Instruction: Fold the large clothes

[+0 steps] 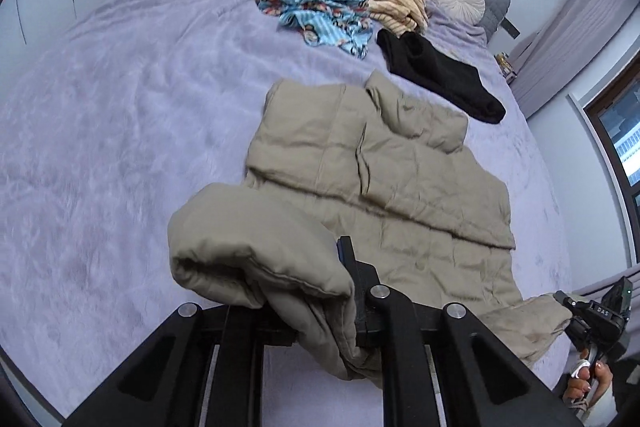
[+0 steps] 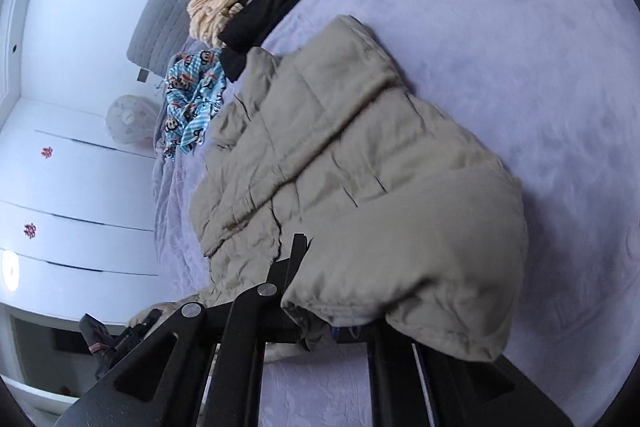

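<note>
Nearest, the left hand-held gripper (image 1: 320,291) pinches the near left corner of the beige padded jacket (image 1: 380,163); the right hand-held gripper (image 2: 336,311) pinches the near right corner. The jacket's long axis runs away over the bed (image 1: 120,127), toward the far black garment (image 1: 440,75).

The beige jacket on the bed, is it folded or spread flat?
Partly folded. The beige jacket lies on the bed, its near ends lifted and doubled over in the left gripper and right gripper.

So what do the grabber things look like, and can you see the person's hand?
Both grippers, left and right, are matte black, with flat angular arms, silver round bolts and long cut-out slots. The left one has a blue strip on a finger. The person's hand shows light nail polish and a white ring.
</note>
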Action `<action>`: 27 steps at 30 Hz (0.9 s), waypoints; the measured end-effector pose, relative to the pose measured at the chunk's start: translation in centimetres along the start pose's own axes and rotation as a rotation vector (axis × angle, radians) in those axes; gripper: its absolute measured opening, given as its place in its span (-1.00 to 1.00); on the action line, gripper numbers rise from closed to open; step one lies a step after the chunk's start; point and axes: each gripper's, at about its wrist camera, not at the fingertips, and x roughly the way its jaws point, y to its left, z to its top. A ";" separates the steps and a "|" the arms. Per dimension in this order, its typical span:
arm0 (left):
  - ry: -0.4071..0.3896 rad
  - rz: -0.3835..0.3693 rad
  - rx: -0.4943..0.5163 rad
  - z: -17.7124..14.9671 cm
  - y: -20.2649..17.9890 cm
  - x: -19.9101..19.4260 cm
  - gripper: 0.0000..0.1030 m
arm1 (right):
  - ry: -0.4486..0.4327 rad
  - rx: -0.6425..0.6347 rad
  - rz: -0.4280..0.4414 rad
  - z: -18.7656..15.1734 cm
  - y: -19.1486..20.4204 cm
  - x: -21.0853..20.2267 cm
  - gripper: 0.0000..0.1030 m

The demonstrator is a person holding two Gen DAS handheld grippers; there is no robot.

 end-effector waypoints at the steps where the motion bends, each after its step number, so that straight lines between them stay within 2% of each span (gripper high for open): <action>1: -0.017 0.015 0.005 1.4 -0.5 0.2 -0.67 | -0.009 -0.041 0.000 1.7 1.2 0.2 -0.81; 6: -0.105 0.094 0.002 8.0 -3.0 1.4 -0.67 | -0.051 -0.160 0.017 9.3 6.4 1.5 -0.81; 9: -0.131 0.171 0.017 11.0 -4.0 3.6 -0.67 | -0.045 -0.177 0.016 13.5 8.0 3.8 -0.81; 11: -0.121 0.219 0.021 12.4 -4.3 5.9 -0.67 | -0.028 -0.178 0.000 15.7 8.2 6.1 -0.81; 15: -0.068 0.269 0.022 14.3 -4.1 11.3 -0.67 | 0.007 -0.158 -0.056 17.8 7.0 11.1 -0.81; 21: 0.008 0.300 0.039 15.6 -2.8 19.2 -0.67 | 0.026 -0.098 -0.108 19.3 3.7 16.8 -0.81; 27: 0.043 0.313 0.067 15.9 -2.8 23.7 -0.66 | 0.048 -0.052 -0.130 20.1 2.0 20.0 -0.80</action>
